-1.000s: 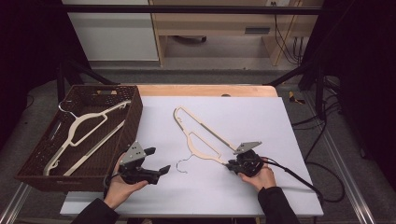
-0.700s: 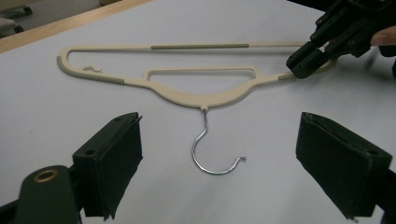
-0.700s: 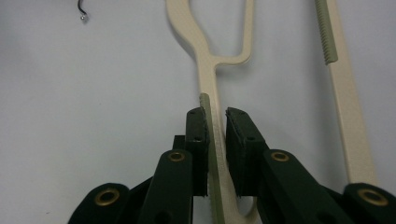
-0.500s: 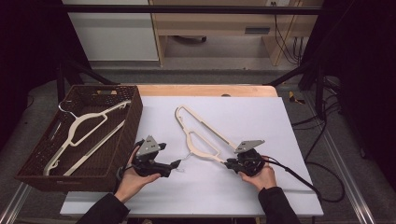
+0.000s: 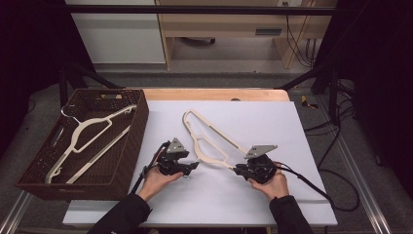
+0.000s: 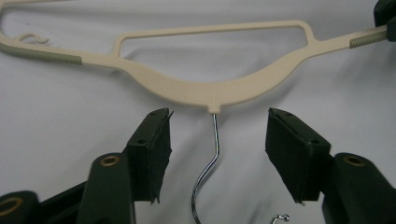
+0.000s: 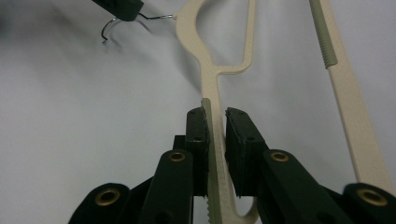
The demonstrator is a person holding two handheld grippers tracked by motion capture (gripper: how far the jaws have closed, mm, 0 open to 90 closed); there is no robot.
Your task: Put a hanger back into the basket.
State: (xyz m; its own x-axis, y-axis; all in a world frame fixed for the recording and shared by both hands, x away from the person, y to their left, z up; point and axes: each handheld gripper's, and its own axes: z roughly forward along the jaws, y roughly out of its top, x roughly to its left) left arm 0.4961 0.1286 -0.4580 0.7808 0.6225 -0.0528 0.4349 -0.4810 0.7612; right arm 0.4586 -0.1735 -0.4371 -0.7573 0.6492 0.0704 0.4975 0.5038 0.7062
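- Cream plastic hanger (image 5: 209,141) lies flat on the white desk (image 5: 292,126), its wire hook (image 6: 208,172) pointing toward me, just beside the wicker basket (image 5: 39,170).
- My right claw (image 7: 215,121) is clamped on the ribbed end of one hanger arm.
- My left claw (image 6: 217,140) has just been closing; the pads stand apart on either side of the hook's shank and do not press on it.
- Thin, round wire could roll or slide out as the pads meet, I judge, and the hanger would then pivot about the right-hand grip.
- If I lift unevenly, the plastic arm could twist out of the right claw.
- Smooth white sheeting gives little friction, so a nudge may push the hanger away.
- Another hanger (image 5: 92,136) lies in the basket; dark drapes, a pale cabinet (image 5: 117,34) and trailing cables surround the desk.
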